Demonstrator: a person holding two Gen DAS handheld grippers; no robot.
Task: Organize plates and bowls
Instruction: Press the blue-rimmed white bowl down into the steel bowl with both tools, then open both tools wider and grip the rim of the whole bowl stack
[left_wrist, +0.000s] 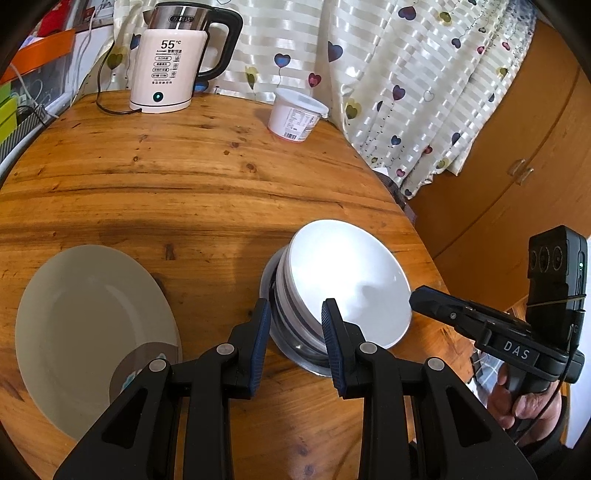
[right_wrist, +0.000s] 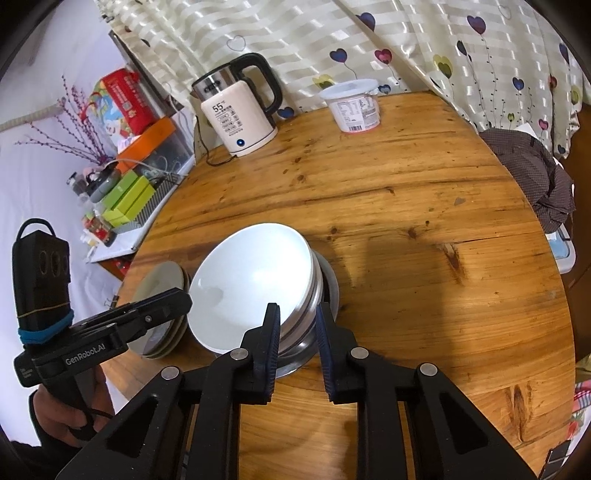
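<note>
A stack of bowls stands on the round wooden table (left_wrist: 184, 177): a white bowl (left_wrist: 347, 280) nested on top and a steel bowl (left_wrist: 295, 343) at the bottom. It also shows in the right wrist view, white bowl (right_wrist: 251, 284) over steel bowl (right_wrist: 328, 284). A grey-white plate (left_wrist: 92, 325) lies to the left of the stack; in the right wrist view the plates (right_wrist: 162, 284) sit behind the other gripper. My left gripper (left_wrist: 295, 314) is open, its fingers astride the stack's near edge. My right gripper (right_wrist: 297, 317) is open, its fingers astride the stack's rim.
A white electric kettle (left_wrist: 166, 70) with its cord stands at the table's far side, and a white plastic tub (left_wrist: 295, 114) beside it. A heart-patterned curtain (left_wrist: 406, 74) hangs behind. Boxes and clutter (right_wrist: 125, 147) lie off the table's left edge. Dark cloth (right_wrist: 535, 173) lies at the right.
</note>
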